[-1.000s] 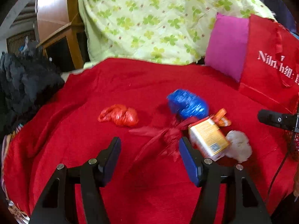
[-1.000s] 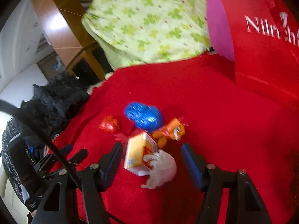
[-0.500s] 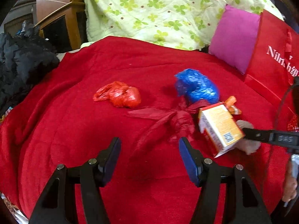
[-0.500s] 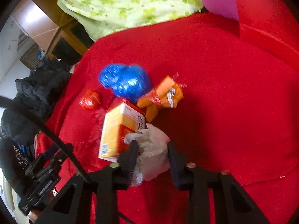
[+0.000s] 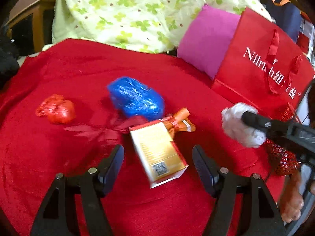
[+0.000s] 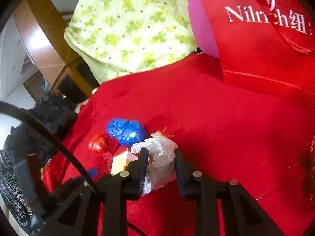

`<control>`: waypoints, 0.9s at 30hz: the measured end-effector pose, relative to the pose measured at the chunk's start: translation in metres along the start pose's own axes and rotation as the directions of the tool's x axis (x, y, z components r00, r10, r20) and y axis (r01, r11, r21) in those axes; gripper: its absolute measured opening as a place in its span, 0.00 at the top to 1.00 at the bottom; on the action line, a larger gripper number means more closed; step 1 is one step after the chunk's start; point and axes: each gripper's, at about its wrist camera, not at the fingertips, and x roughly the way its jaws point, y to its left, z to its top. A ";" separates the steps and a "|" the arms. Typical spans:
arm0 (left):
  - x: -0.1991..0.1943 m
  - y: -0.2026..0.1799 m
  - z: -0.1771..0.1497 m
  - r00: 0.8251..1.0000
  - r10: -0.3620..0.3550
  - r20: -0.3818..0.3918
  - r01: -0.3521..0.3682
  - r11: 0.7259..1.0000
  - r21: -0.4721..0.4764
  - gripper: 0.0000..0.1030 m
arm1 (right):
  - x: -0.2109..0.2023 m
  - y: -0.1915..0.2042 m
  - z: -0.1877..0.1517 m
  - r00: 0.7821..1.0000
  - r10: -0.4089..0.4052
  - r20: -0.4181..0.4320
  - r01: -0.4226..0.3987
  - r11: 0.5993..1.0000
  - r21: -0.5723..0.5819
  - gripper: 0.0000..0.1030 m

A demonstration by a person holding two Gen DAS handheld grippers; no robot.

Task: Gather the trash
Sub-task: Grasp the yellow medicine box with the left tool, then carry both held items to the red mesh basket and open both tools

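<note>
Two grippers at work, five trash items in sight on the red blanket (image 5: 59, 177); catalogue runs left to right in the left wrist view.

Handling, first: your left gripper (image 5: 158, 167) straddles the yellow carton (image 5: 159, 153), jaws opening, pads not yet on it; centre the carton's narrow faces between the pads before you close, and squeeze lightly, since thin card probably crushes. Your right gripper (image 6: 159, 167) is clamped on the white plastic wad (image 6: 159, 163), lifted off the blanket; keep that pinch firm, as slick film likely slips, and carry it toward the red paper bag (image 5: 256, 64), the probable bin.

Item 1: red plastic ball (image 5: 56, 112), far left, crumpled film, glossy, knotted; lies apart from the rest.
Item 2: red ribbon scrap (image 5: 98, 131), flat, frayed strips, hard to tell from the blanket.
Item 3: blue foil bundle (image 5: 135, 98), rounded, shiny, crinkled; near the carton's far end.
Item 4: the yellow carton, boxy, printed card, barcode on its near face; lies tilted.
Item 5: orange wrapper (image 5: 179, 120), twisted, glossy; touching the carton's far corner.
Item 6: the white wad, soft, translucent, bunched; held at right.

Surroundings: green clover quilt (image 5: 137, 13), pink cushion (image 5: 206, 39), both soft cloth.
</note>
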 end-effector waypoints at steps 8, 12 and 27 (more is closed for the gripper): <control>0.030 0.003 -0.001 0.996 -0.030 -0.083 0.023 0.997 -0.079 0.42 | -0.013 -0.003 0.002 1.000 0.002 0.024 -0.002 1.000 -0.019 0.72; 0.020 -0.001 -0.001 0.998 -0.020 -0.054 0.016 0.998 -0.068 0.43 | -0.025 -0.002 -0.001 0.997 0.016 0.070 -0.013 0.999 -0.037 0.72; -0.102 -0.078 0.003 0.933 0.236 0.270 -0.287 0.943 0.167 0.43 | -0.100 -0.003 0.002 0.959 0.046 0.278 -0.020 0.995 -0.094 0.72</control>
